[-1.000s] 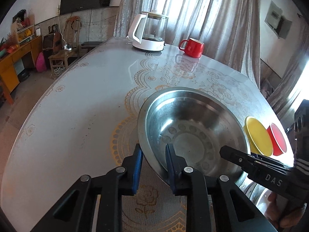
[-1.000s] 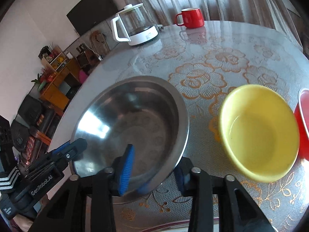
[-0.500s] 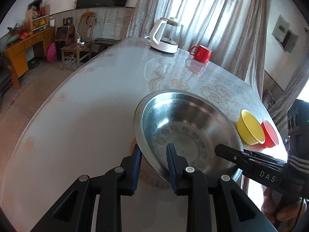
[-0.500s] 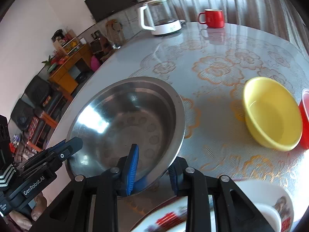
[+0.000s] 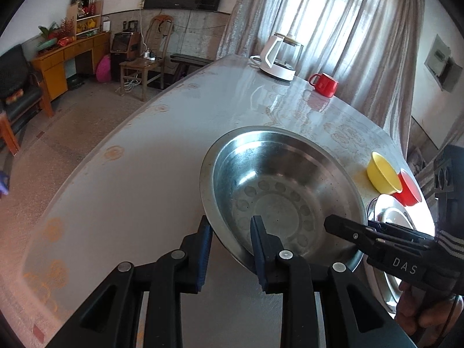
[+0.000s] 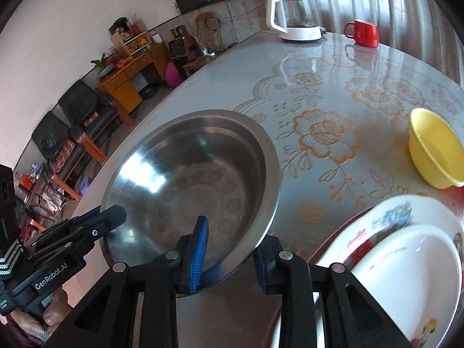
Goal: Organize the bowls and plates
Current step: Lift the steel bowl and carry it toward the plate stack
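Currently you hold the steel basin by its rim in both tongs, left tongs and right tongs each clamped on the near edge, one pad inside and one outside. It hangs above the tabletop, beside the stacked white dishes. Risk, as I judge it: thin, smooth rim could slide through the pads if your hands twist unevenly, dropping it onto those dishes. Basin: wide, shallow, shiny, empty, ring of dimples in its base.
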### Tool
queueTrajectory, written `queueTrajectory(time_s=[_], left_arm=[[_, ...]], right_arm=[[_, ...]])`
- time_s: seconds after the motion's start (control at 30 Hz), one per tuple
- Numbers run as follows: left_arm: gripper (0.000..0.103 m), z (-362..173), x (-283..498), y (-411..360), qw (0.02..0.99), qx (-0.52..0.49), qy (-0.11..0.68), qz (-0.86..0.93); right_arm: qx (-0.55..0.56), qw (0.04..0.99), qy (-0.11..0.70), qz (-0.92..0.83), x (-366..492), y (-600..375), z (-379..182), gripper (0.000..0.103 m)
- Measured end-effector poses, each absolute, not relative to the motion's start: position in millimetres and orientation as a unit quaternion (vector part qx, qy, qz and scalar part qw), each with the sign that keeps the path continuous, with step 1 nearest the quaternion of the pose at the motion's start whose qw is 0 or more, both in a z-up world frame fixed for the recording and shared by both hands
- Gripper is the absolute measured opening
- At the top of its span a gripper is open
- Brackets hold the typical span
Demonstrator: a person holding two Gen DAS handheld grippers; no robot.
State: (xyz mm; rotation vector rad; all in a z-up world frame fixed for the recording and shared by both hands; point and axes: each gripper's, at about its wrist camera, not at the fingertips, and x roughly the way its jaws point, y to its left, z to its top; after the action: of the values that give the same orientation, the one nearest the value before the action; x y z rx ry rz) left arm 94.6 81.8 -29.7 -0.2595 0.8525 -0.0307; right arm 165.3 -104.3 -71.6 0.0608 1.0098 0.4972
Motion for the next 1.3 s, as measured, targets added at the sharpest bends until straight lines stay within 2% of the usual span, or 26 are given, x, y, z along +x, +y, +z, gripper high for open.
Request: queueTrajectory(time_s=[0.63,0.93,1.1,1.3], left_arm=[[0.029,-30.9,60.6,94.1,0.911,-0.109,0.397,-0.006],[0.039,-38.7,72.3,104.3,0.910,-0.122,0.396,-0.005],[0.036,-37.4,78.0,116.4,0.910,-0.158,0.384,-0.023],[0.036,-35.9,74.5,110.4,0.915,-0.145,0.375,-0.037]], right_arm=[[0.050,0.844,0.471,0.251,124.8,-87.6,-77.6,0.031],[0.046,0.849,0.468,0.239,125.3,-83.2,-79.5,0.031],[0.036,0.854,0.463,0.233,123.9,-80.6,-79.7,0.032],[0.038,0.854,0.459,0.241,122.9,-80.1,-79.4,0.032]])
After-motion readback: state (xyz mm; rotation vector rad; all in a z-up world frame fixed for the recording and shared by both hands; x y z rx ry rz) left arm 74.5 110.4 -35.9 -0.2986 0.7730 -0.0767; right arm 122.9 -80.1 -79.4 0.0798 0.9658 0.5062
